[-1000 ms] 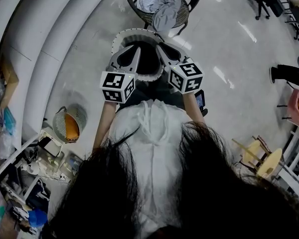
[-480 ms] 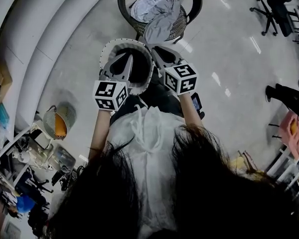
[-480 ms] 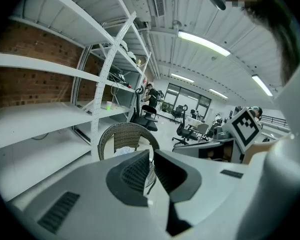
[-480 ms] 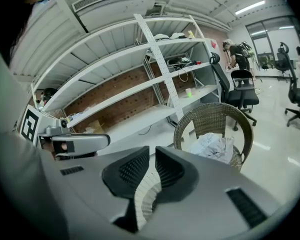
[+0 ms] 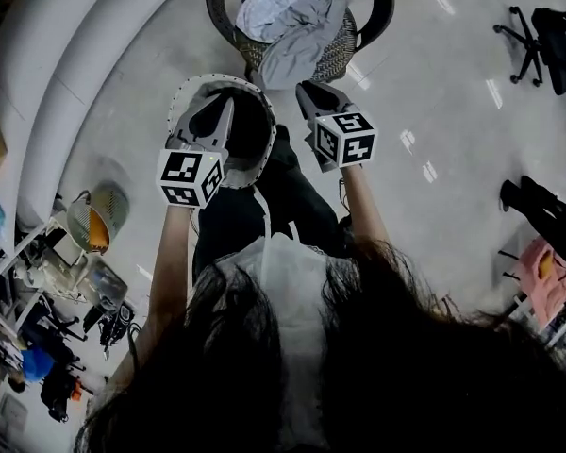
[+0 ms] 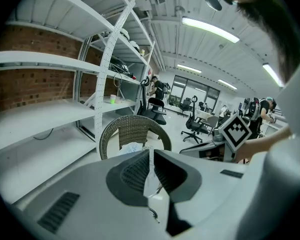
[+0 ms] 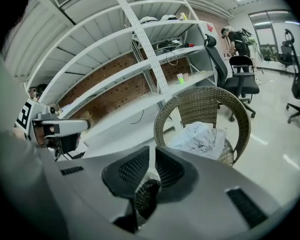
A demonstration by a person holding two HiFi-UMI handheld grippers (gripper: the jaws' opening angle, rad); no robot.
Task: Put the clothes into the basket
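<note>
Wicker chair [image 7: 205, 106] holds clothes [image 7: 197, 136]; head view shows basket [image 5: 217, 77].

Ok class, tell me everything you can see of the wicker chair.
The chair is brown-grey woven wicker: a rounded hoop back with a woven centre panel, open gaps on either side of it, and a round seat. It stands upright on the pale glossy floor beside white shelving. Crumpled pale clothes are heaped on the seat, one piece hanging over the front edge. Nothing else touches it.

Head view looks steeply down; both tool views face the chair [image 7: 205, 106].
</note>
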